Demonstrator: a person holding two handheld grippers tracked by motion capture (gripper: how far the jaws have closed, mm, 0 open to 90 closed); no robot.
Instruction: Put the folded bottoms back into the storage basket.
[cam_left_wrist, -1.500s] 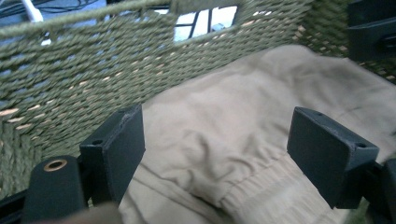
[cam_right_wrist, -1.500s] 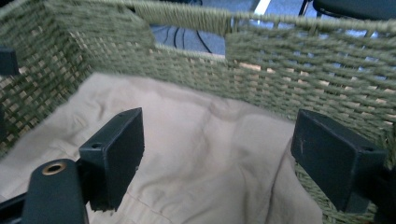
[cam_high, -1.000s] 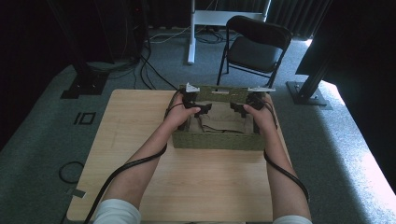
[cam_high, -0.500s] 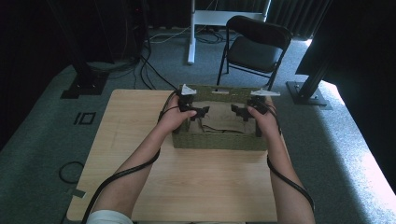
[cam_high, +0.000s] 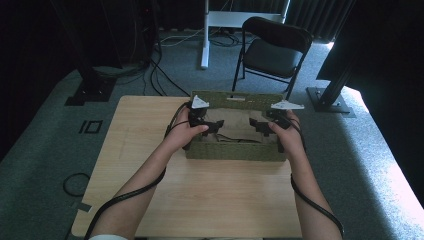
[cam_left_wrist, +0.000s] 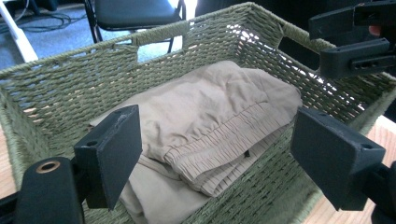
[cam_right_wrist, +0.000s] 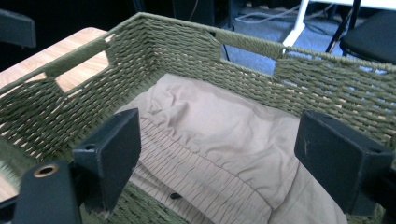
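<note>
A green woven basket (cam_high: 235, 150) stands on the far half of a wooden table (cam_high: 200, 200), and a folded beige garment (cam_left_wrist: 210, 121) lies flat on its bottom. In the high view the left gripper (cam_high: 212, 126) hangs over the basket's left end and the right gripper (cam_high: 257, 125) over its right end, their jaws pointing toward each other across the cloth. In the left gripper view the two black jaws stand wide apart with nothing between the pads; the garment lies beyond and below them, its gathered waistband (cam_left_wrist: 224, 149) roughly centred in the gap, and the other gripper shows at the upper right above the far rim. In the right gripper view the jaws are likewise spread and empty; the cloth lies under and ahead of them, the waistband running diagonally through the gap. Neither pair touches the fabric or the wicker walls.
</note>
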